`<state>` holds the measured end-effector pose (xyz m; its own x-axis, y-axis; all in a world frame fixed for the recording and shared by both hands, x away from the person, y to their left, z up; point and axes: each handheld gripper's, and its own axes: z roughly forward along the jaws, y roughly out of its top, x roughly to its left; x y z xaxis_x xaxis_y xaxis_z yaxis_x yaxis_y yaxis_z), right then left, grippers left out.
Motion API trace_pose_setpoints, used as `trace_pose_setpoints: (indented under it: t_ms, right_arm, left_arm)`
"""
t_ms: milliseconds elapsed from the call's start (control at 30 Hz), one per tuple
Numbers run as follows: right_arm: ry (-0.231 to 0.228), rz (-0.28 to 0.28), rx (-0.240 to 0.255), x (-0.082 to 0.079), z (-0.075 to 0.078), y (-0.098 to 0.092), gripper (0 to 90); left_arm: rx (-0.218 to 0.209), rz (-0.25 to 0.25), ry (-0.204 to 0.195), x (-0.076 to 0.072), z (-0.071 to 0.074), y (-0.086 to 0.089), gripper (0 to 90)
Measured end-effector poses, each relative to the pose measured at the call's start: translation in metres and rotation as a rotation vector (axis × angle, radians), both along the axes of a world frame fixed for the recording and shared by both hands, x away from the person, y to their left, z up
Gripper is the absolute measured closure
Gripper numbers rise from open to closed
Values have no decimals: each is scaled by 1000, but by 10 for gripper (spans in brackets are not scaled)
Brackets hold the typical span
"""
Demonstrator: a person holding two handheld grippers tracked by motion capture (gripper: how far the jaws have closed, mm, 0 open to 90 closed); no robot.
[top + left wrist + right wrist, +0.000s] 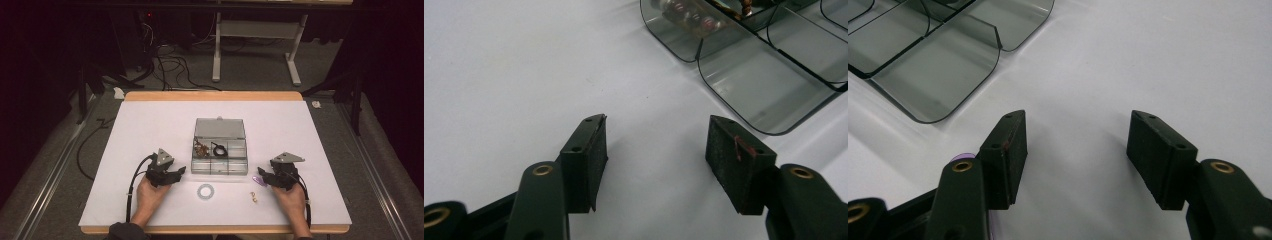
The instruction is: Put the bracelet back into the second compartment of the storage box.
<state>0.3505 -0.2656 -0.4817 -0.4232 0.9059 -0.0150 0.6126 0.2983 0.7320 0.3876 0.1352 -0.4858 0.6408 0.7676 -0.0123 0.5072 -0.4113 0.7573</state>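
Table under white sheet, wooden edge showing at far side. At its centre sits an organizer box of clear smoky plastic, lid hinged open and standing up at the back, compartments divided by thin walls with rounded front corners. Work in hand looks like sorting small trinkets into that box.

Progress, as judged from how things lie: partly done. Two back compartments already hold items, a brownish beaded piece in one and a black ring-shaped loop in the next. Front row compartments look bare; in the left gripper view the nearest cell is see-through to the sheet.

Left to do: three loose pieces lie on the sheet in front of the box. A pale ring lies between the hands, well apart from both. A small gold trinket lies near the right hand. A purple piece lies just beside the right gripper, its edge peeking beside one jaw in the right gripper view.

Left gripper: jaws spread wide, nothing between the pads, low over bare sheet near the box's front left corner. Right gripper: jaws likewise spread, empty, near the front right corner.
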Motion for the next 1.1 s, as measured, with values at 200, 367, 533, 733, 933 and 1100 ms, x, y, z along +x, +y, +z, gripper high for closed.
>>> trace_pose_setpoints:
  t_ms: [200,367,533,733,933,1100]
  right_arm:
    - [5,32,-4,0,1,0,470]
    - [17,45,20,-4,13,-7,553]
    - [-5,100,44,-20,26,-5,622]
    - [-19,171,49,-38,34,6,662]
    - [3,223,55,-49,30,16,667]
    - [24,257,54,-55,27,24,667]
  left_arm:
    - [3,5,-1,0,0,0,412]
    - [7,6,-2,0,0,0,407]
    - [6,8,-1,0,0,0,400]
    - [4,9,2,0,0,0,396]
    - [4,10,2,0,0,0,395]
    - [4,10,2,0,0,0,394]
